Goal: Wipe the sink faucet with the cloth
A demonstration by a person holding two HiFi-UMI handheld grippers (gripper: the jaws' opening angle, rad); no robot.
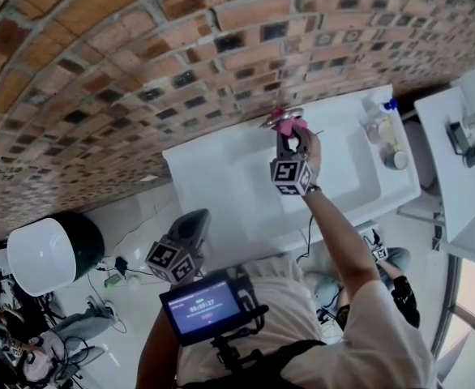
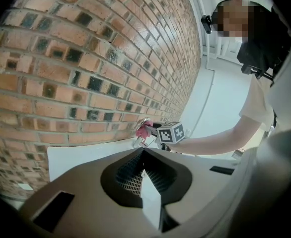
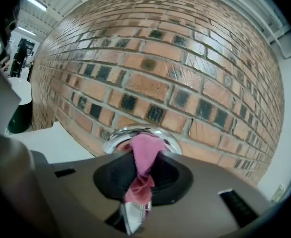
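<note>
The chrome faucet (image 1: 275,118) stands at the back rim of the white sink (image 1: 221,177), against the brick wall. My right gripper (image 1: 291,142) is shut on a pink cloth (image 1: 293,126) and holds it against the faucet's top. In the right gripper view the cloth (image 3: 143,158) hangs between the jaws and drapes over the curved chrome faucet (image 3: 116,139). My left gripper (image 1: 190,232) hangs low in front of the sink, away from the faucet. Its jaws (image 2: 143,174) are shut with nothing between them. That view also shows the pink cloth (image 2: 145,130) and the right gripper's marker cube (image 2: 172,132).
A soap bottle (image 1: 376,122) and a small cup (image 1: 396,160) stand on the sink's right end. A white shelf unit (image 1: 452,177) stands further right. A white and dark round bin (image 1: 47,254) stands on the floor at left, with cables round it.
</note>
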